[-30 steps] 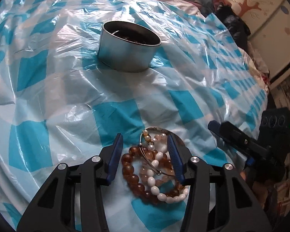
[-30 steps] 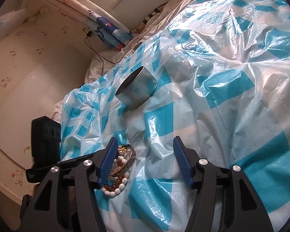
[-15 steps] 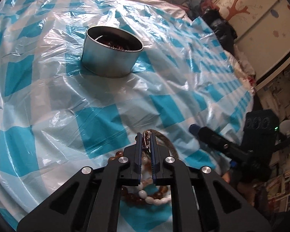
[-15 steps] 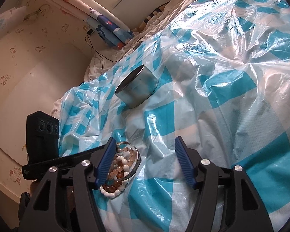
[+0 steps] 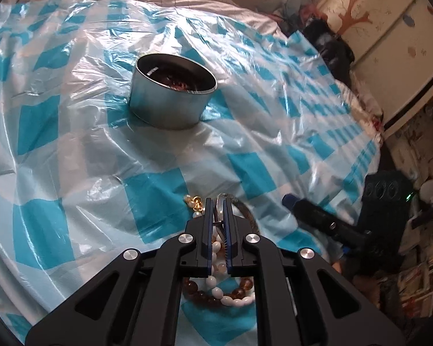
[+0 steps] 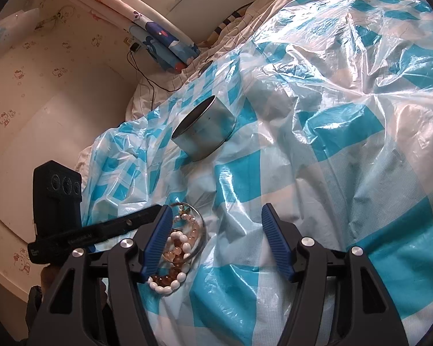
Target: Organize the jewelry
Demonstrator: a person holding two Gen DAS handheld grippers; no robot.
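The left gripper pinches the thin bangle between nearly closed fingers, likely to carry it to the tin farther up the bed. The right gripper hovers wide open and empty beside the bead pile.

We are in a home bedroom. A bed with a checked quilt lies under a blue-and-white plastic sheet. Beyond the bed, cartoon-print wallpaper covers the wall beside a patterned curtain under a window. On the bed's far side stands a wardrobe with tree decals.
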